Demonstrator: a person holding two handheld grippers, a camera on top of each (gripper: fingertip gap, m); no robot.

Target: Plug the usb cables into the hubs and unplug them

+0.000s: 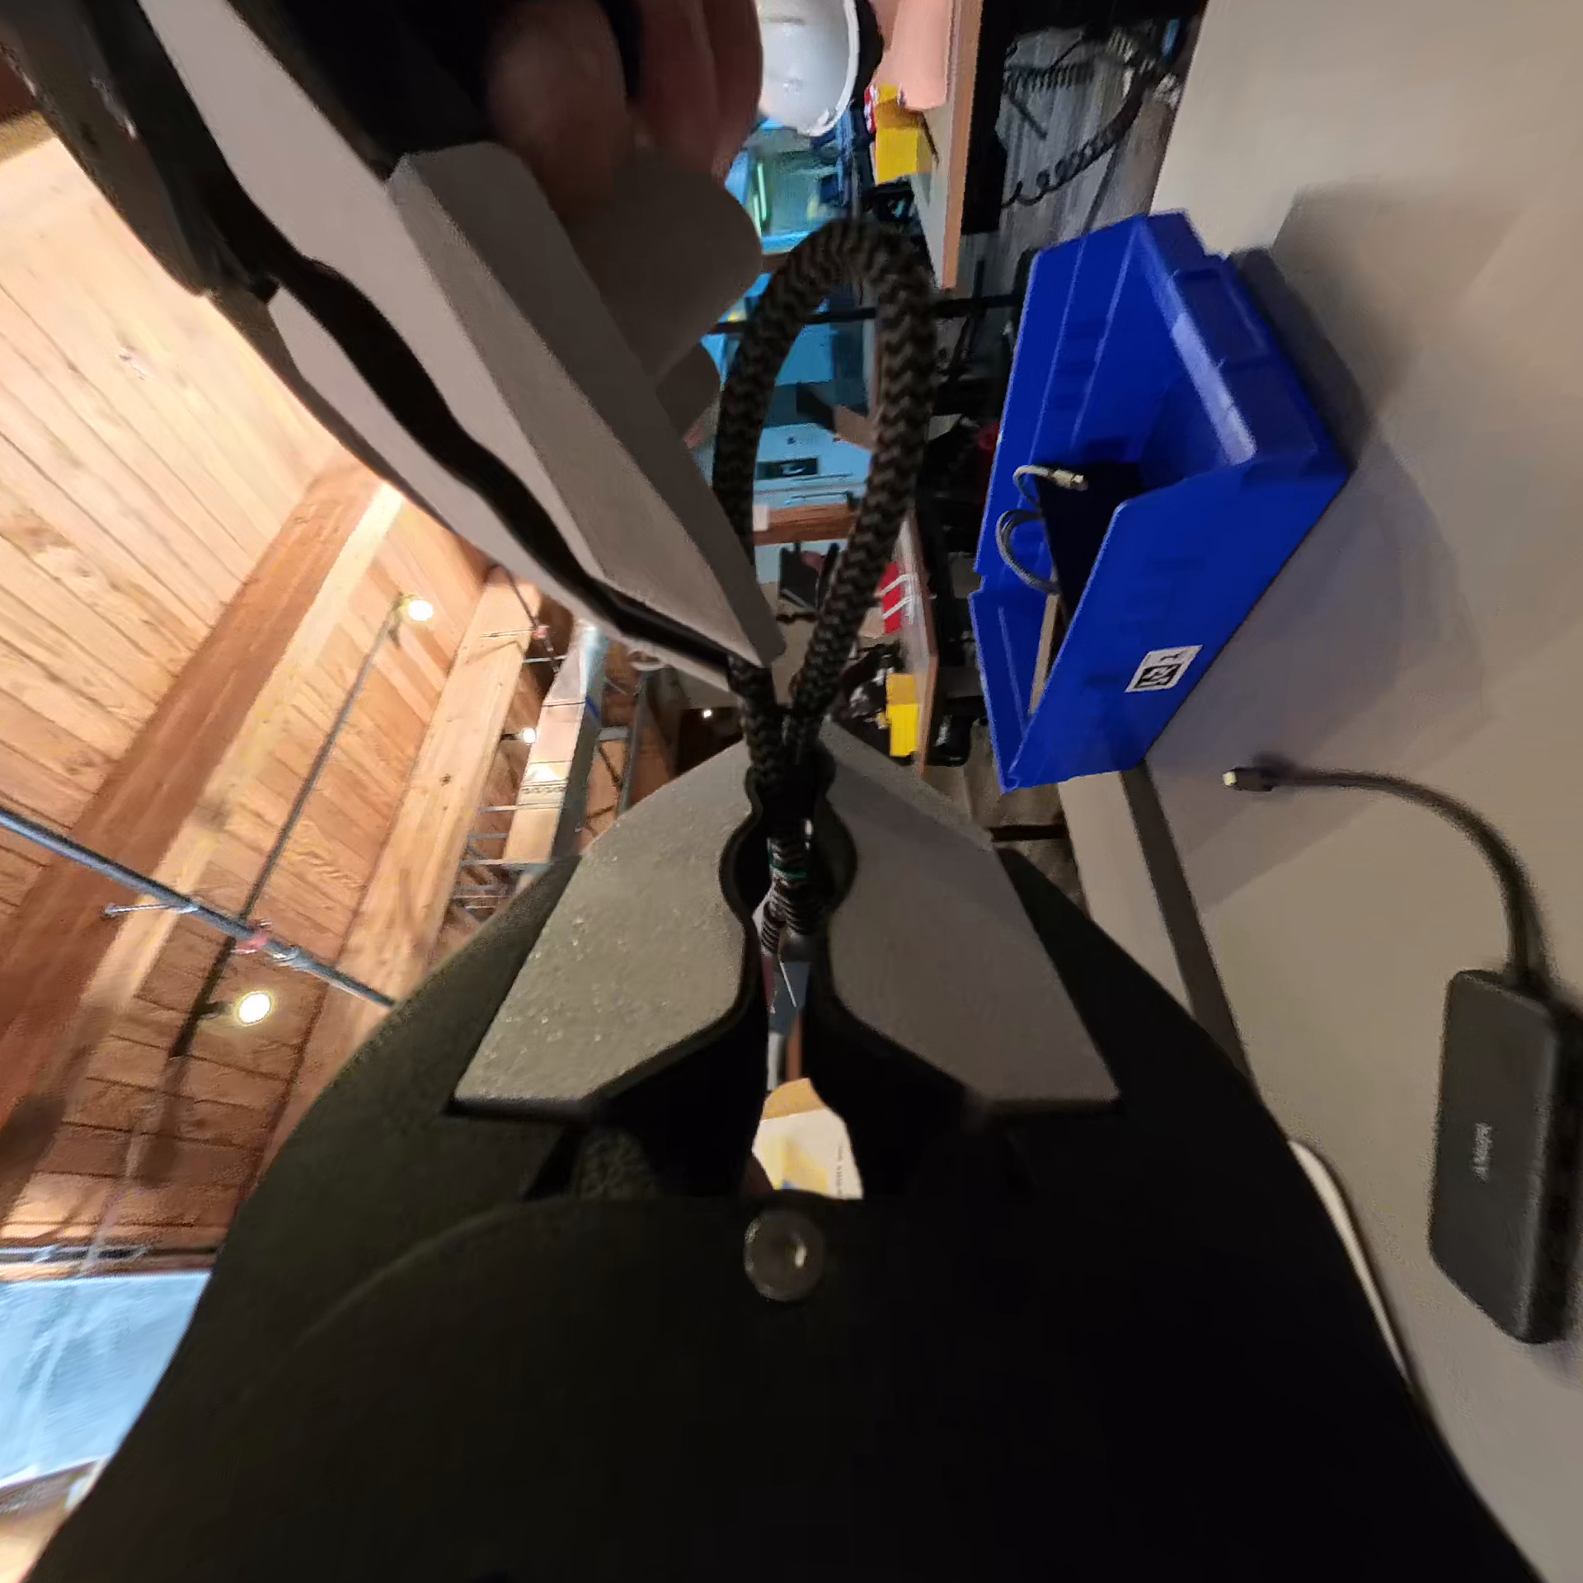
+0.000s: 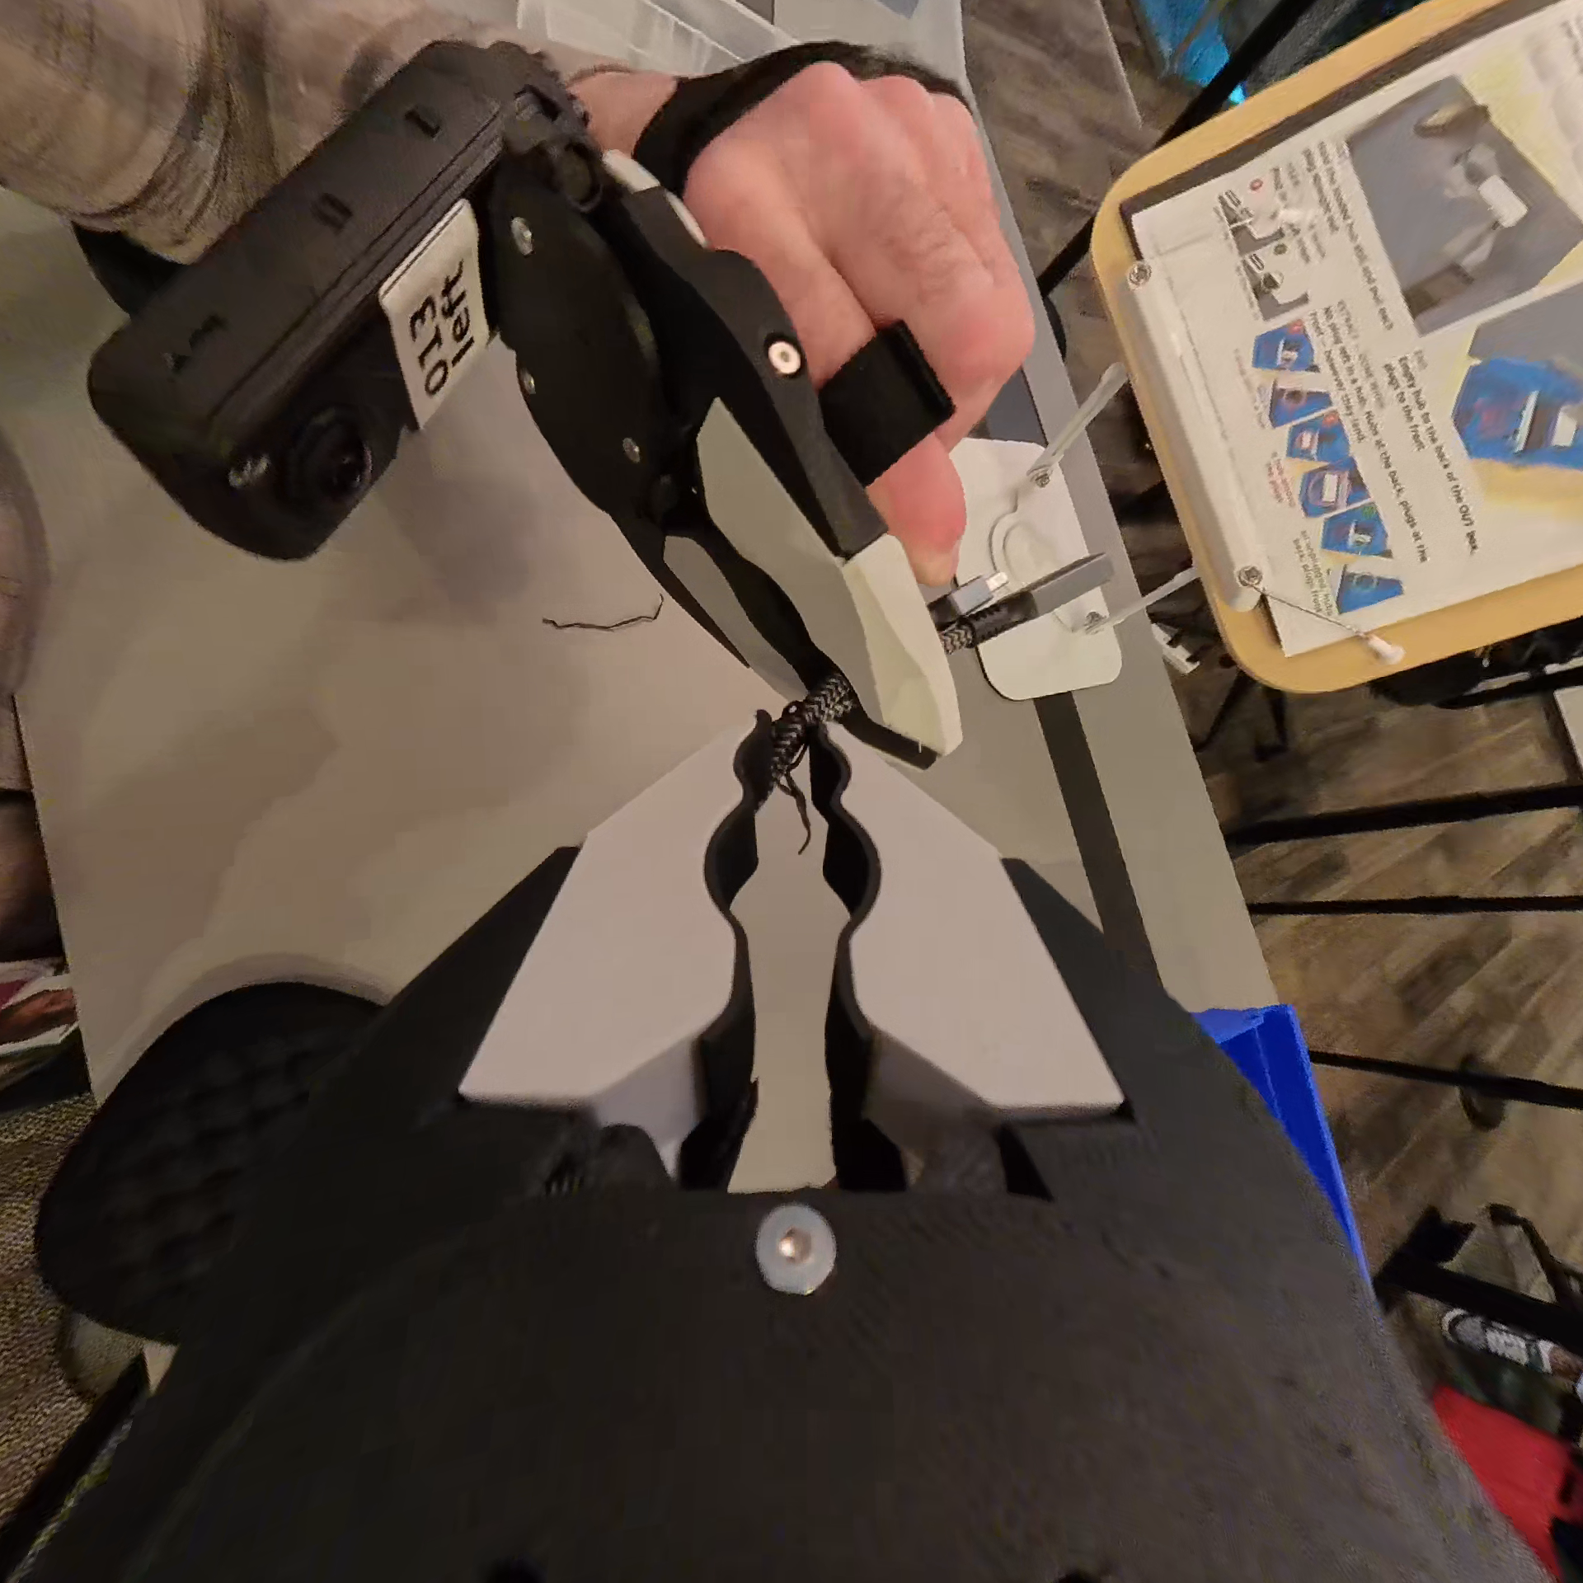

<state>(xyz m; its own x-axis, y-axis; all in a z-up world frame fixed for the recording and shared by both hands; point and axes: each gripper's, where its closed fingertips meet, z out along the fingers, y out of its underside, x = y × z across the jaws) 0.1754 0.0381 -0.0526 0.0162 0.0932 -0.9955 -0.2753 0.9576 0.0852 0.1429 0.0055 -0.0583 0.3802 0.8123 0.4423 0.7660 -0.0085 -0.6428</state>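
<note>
Two grippers share one braided cable (image 1: 822, 343) in mid-air above a grey table (image 1: 1370, 171). In the left wrist view, the right gripper (image 1: 754, 655) reaches in from the upper left, its jaws pinched on the cable just where the loop ends. At centre the left gripper (image 1: 784, 771) is clamped on the same cable a little lower. To the right stands a blue bin (image 1: 1156, 514), and the dark hub (image 1: 1499, 1156) lies flat at the lower right with its own lead curling toward the bin.

In the right wrist view, a hand (image 2: 857, 257) at upper centre drives the left gripper (image 2: 899, 711), and the plug (image 2: 972, 598) juts from its right side. Below it, the right gripper (image 2: 792, 762) nips a frayed stretch of cable with its very tips. A clipboard (image 2: 1199, 514) fills the upper right.

The step appears to be a regrip to free and aim the plug. It would go best if one gripper holds firm close behind the plug while the other lets go, so that the plug meets a hub port square.

There is open table around the hub. The bin wall and the table's dark edge (image 1: 1182, 899) bound the approach, and the clipboard crowds the far edge.
</note>
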